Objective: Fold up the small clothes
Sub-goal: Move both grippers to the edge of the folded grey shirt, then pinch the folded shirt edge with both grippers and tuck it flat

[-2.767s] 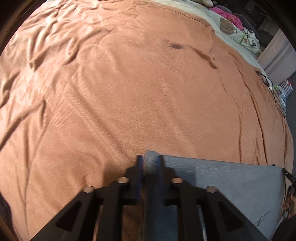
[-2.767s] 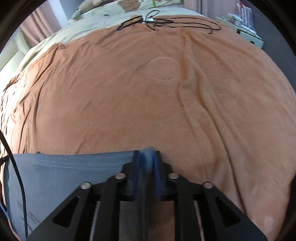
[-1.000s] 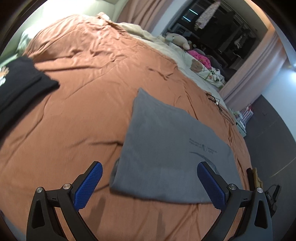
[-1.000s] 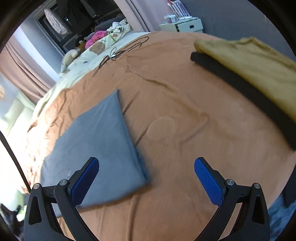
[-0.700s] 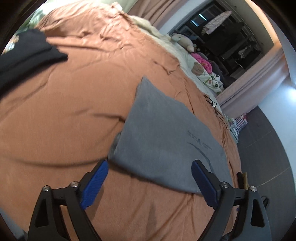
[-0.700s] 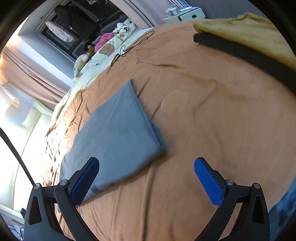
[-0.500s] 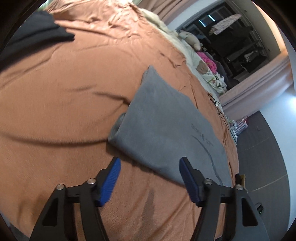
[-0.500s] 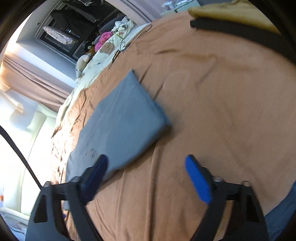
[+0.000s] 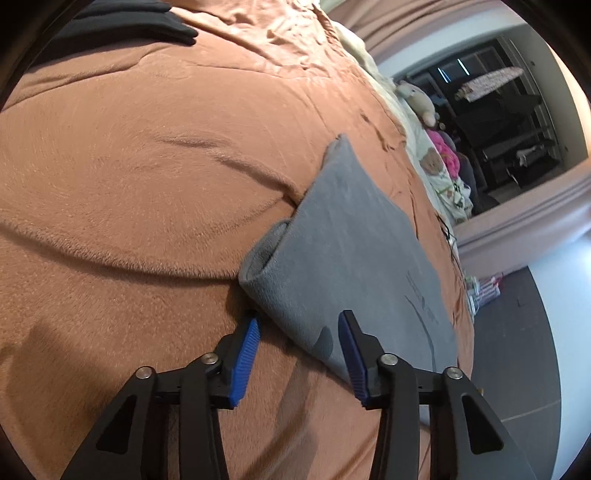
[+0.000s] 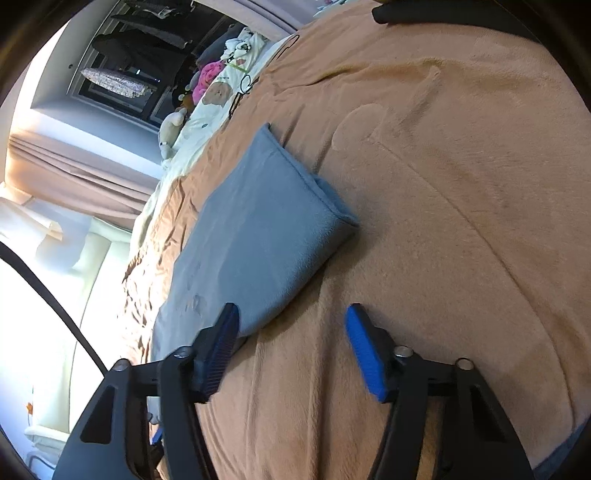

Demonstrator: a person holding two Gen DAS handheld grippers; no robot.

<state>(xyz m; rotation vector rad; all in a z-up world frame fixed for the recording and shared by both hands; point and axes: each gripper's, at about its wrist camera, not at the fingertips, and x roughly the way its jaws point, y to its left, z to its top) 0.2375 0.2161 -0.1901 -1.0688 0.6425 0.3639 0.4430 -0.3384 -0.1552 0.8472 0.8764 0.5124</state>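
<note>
Right now I see the folded grey cloth (image 9: 354, 258) lying flat on the bed (image 9: 147, 184), on its orange blanket, away from every edge I can make out. My left tool (image 9: 298, 334) is spread, its 2 blue pads straddling the cloth's near-left corner; whether either pad touches the fabric I cannot tell. My right tool (image 10: 291, 325) is spread too: its left pad sits at the cloth's (image 10: 258, 229) near edge, its right pad over bare blanket. A dark print shows on the cloth's top side. Black clothes (image 9: 122, 22) lie near the bed's far-left edge, and another dark garment (image 10: 443, 16) at its far-right edge.
</note>
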